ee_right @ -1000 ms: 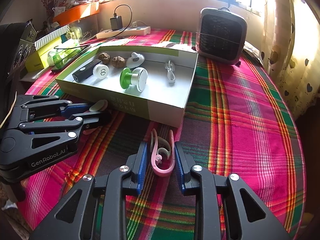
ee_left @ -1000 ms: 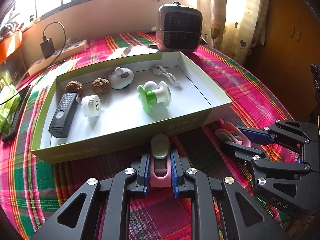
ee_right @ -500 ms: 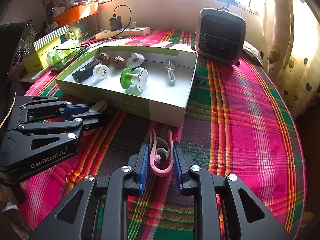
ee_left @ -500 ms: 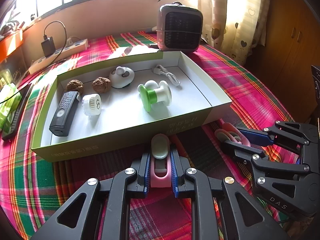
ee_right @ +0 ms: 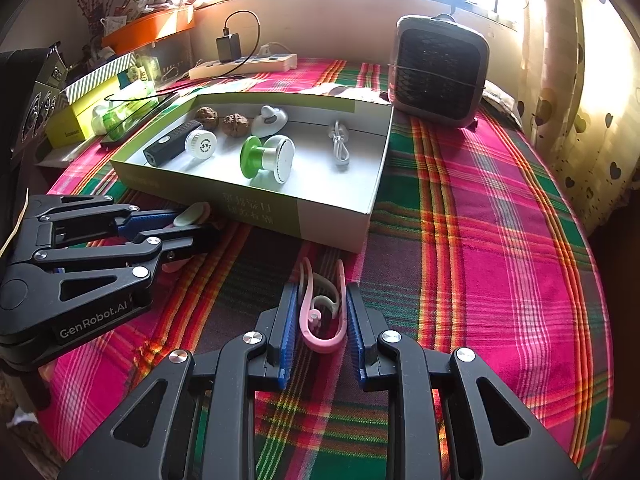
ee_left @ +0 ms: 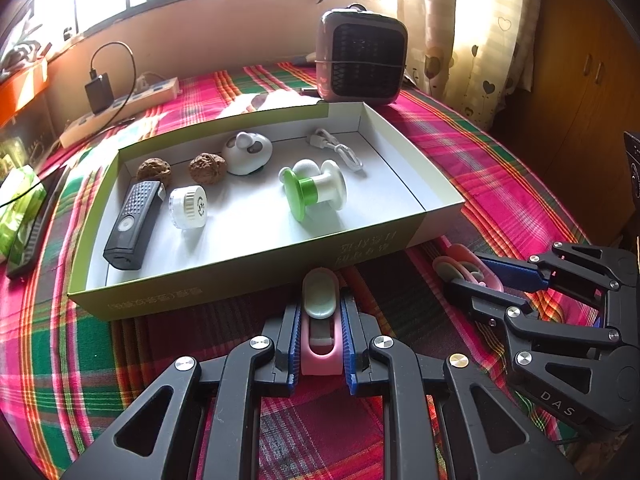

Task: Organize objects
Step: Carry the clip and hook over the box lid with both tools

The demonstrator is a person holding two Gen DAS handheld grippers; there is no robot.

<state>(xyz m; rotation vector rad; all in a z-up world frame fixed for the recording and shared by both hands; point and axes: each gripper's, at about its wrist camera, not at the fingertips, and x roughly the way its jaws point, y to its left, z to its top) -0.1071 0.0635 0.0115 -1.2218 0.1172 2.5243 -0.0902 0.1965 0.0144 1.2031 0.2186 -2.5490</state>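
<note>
My left gripper (ee_left: pixel 320 332) is shut on a pink clip with a pale green pad (ee_left: pixel 320 312), held just in front of the green-and-white box (ee_left: pixel 248 272); it also shows in the right wrist view (ee_right: pixel 188 224). My right gripper (ee_right: pixel 322 320) is shut on a second pink clip (ee_right: pixel 322 316), right of the box's near corner; it also shows in the left wrist view (ee_left: pixel 472 276). In the box lie a black remote (ee_left: pixel 132 220), a white round cap (ee_left: pixel 188 208), two walnuts (ee_left: pixel 208 168), a white mouse-shaped gadget (ee_left: pixel 248 152), a green-and-white spool (ee_left: pixel 316 188) and a white cable (ee_left: pixel 336 152).
A small dark heater (ee_left: pixel 362 64) stands behind the box. A power strip with a black charger (ee_left: pixel 120 100) lies at the back left. Green packages and a dark flat device (ee_left: pixel 24 216) lie left of the box. The plaid cloth (ee_right: pixel 480 220) covers the table.
Both grippers have drawn back slightly with their clips; the box looks a little farther away. Nothing was let go.
</note>
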